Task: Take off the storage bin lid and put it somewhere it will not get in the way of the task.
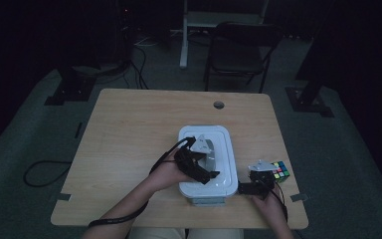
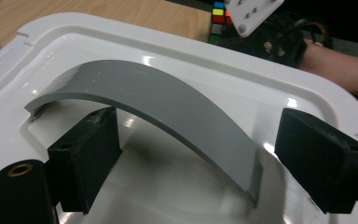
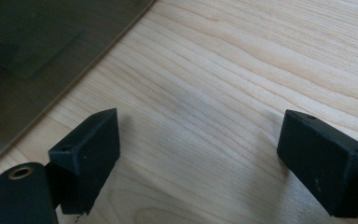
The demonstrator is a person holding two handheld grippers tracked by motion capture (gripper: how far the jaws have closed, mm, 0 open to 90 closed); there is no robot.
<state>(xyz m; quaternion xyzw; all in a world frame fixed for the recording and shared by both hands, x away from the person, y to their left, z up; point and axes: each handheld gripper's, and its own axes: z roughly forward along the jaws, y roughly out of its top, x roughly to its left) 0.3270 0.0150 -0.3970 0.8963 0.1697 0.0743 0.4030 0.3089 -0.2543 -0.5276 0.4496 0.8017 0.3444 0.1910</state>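
Note:
A white plastic box lid lies on the wooden table, with a grey arched handle across its middle. My left gripper hangs over the lid. In the left gripper view the handle arches between the two black pads, which stand apart from it on either side; the left gripper is open. My right gripper rests just right of the box, near the table's front edge. Its jaws stand wide over bare wood with nothing between them.
A colourful puzzle cube sits on the table just behind the right hand, and it shows past the lid's far rim. A round cable hole is at the table's back. A dark chair stands beyond.

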